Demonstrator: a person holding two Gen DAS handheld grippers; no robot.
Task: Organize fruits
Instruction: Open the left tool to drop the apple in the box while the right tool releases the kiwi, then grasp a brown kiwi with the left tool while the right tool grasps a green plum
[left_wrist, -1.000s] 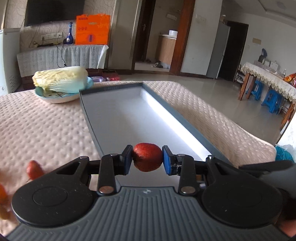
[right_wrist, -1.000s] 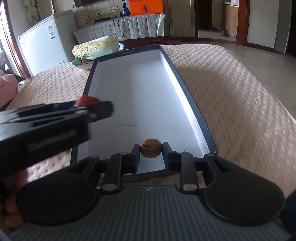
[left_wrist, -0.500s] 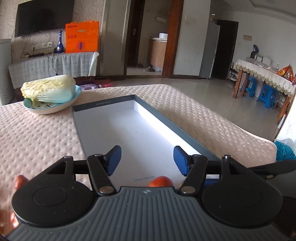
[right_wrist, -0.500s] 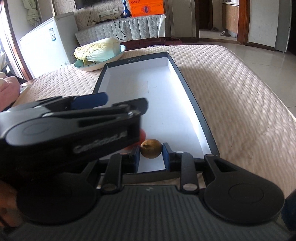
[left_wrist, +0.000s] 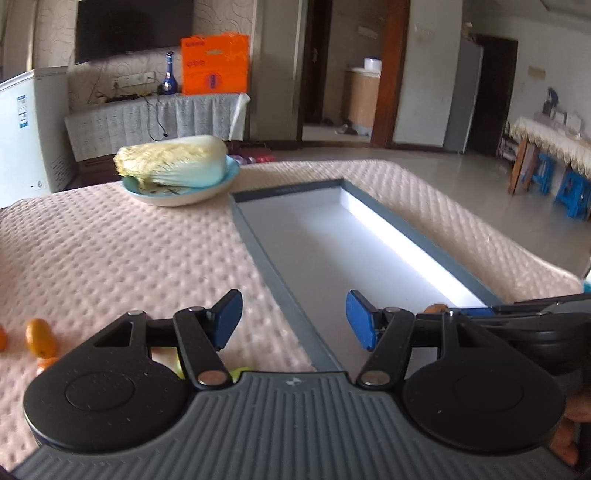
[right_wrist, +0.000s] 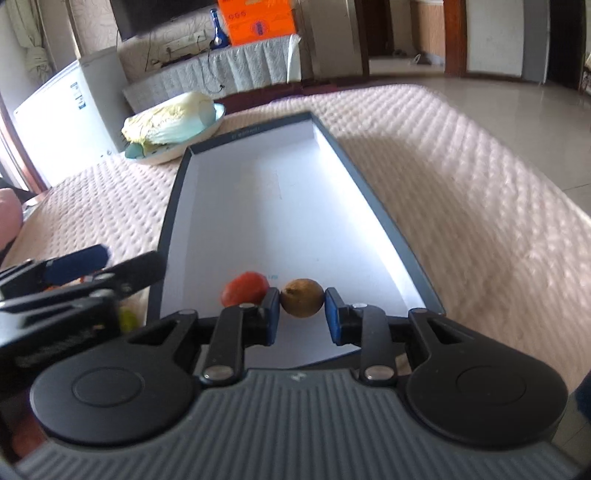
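A long grey tray (left_wrist: 288, 284) (right_wrist: 173, 206) lies on the quilted table. A red fruit (right_wrist: 245, 288) lies in its near end. My right gripper (right_wrist: 302, 312) is shut on a brown round fruit (right_wrist: 301, 303) just above the tray's near end, next to the red fruit. My left gripper (left_wrist: 293, 319) is open and empty over the tray's left rim; it also shows at the left of the right wrist view (right_wrist: 77, 273). Orange fruits (left_wrist: 40, 338) lie on the table at the left. A green fruit (right_wrist: 127, 319) lies beside the tray.
A plate (left_wrist: 177, 194) with a cabbage (left_wrist: 173, 166) stands on the table beyond the tray's far left corner. The table's right edge drops to the floor. A white fridge (left_wrist: 29, 129) stands at the far left.
My left gripper opened and let the red fruit go into the tray, then pulled back to the left over the rim. My right gripper kept hold of the brown fruit.
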